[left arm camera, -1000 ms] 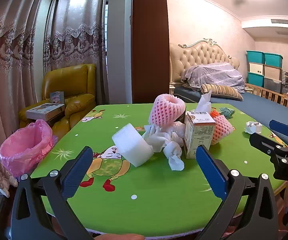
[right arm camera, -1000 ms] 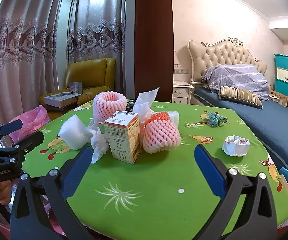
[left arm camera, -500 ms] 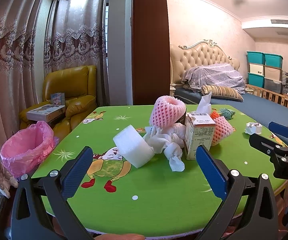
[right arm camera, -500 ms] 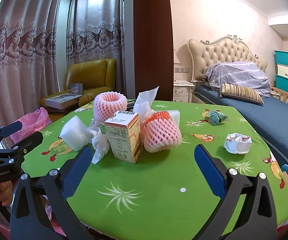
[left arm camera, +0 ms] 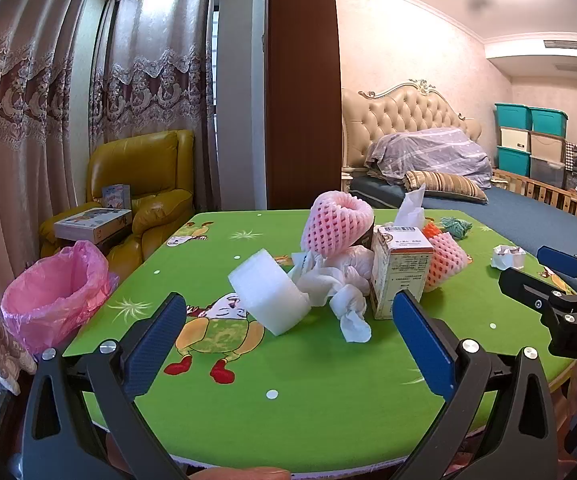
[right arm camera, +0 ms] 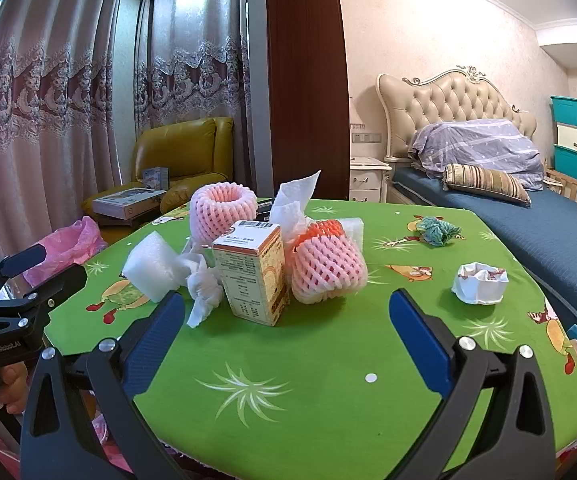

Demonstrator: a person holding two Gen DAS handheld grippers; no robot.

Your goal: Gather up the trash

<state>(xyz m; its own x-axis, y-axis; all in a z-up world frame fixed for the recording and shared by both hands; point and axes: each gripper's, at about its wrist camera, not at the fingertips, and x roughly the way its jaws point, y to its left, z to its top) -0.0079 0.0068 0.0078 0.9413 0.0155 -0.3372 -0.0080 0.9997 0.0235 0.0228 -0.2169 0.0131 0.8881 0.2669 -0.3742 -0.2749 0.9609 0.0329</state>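
Note:
Trash is piled mid-table on the green cloth: a white foam roll (left arm camera: 270,296) (right arm camera: 148,266), crumpled tissues (left arm camera: 340,292) (right arm camera: 204,284), a small carton (left arm camera: 400,266) (right arm camera: 254,270), two pink foam fruit nets (left arm camera: 336,224) (right arm camera: 326,268), a teal scrap (right arm camera: 438,230) and a crumpled white paper (right arm camera: 480,282) (left arm camera: 508,256). A pink-lined bin (left arm camera: 54,290) (right arm camera: 66,244) stands off the table's left edge. My left gripper (left arm camera: 288,338) is open at the near edge, facing the foam roll. My right gripper (right arm camera: 286,336) is open too, short of the carton. Nothing is held.
A yellow armchair (left arm camera: 140,184) with boxes on it sits behind the bin, before the curtains. A bed (right arm camera: 528,204) runs along the table's right side, with stacked storage bins (left arm camera: 532,144) beyond it. A dark wooden post (left arm camera: 302,80) rises behind the table.
Both grippers have dropped slightly, so the trash sits a little higher in each view. Nothing on the table has moved, and both grippers have stayed open.

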